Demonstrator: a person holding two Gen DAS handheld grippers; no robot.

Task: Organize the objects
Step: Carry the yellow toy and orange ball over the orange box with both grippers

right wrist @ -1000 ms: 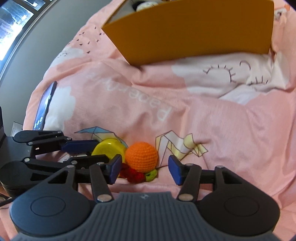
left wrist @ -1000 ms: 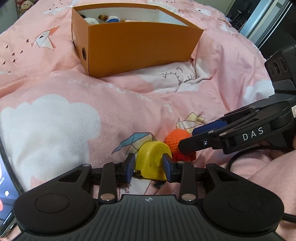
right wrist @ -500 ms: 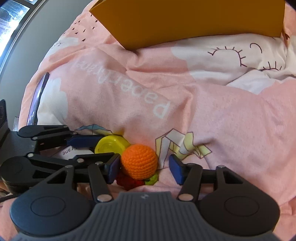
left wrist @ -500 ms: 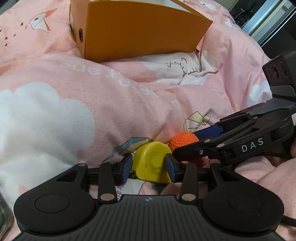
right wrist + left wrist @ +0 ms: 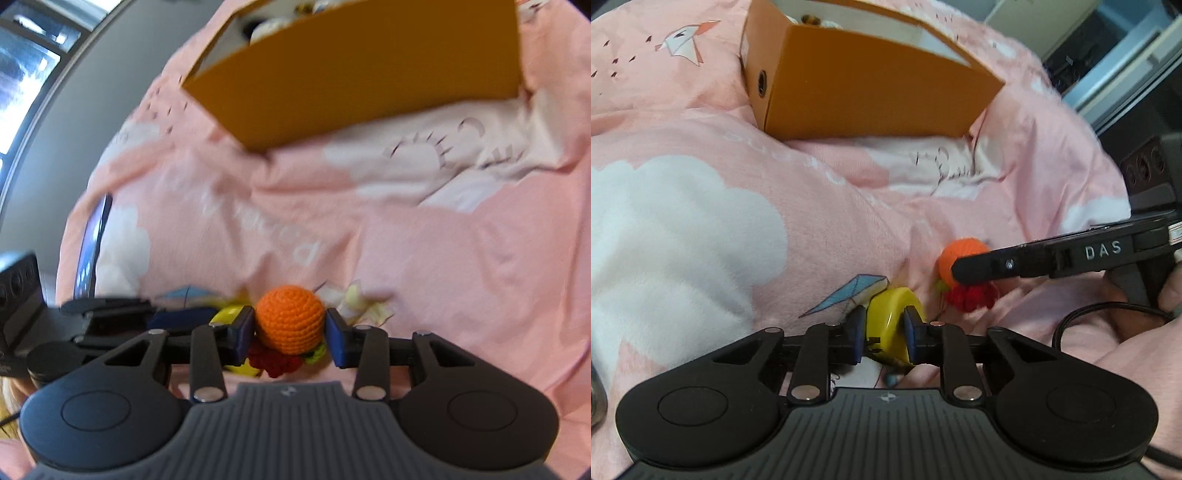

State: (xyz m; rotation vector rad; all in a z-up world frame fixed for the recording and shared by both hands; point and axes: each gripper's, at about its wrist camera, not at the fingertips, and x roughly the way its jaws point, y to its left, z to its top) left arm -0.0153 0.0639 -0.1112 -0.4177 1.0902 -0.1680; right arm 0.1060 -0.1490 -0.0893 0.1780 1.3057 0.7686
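A: Right wrist view: the orange ball (image 5: 290, 320), loose a second ago, is now pinched by the right gripper (image 5: 290, 332).

B: And the yellow disc (image 5: 891, 328) is clamped by the left gripper (image 5: 884, 334), above the quilt (image 5: 701, 221); both are judged ready for the box (image 5: 864, 85).

Soft pink bedspread (image 5: 701, 147) printed with white clouds, small dark birds, pastel origami figures; open cardboard box (image 5: 871, 99) orange outside, white inside; round plastic piece (image 5: 886, 332) solid yellow; crocheted ball (image 5: 290, 319) bright orange, red and lime-green yarn beneath; both grippers black, finger pads (image 5: 242, 334) dark blue
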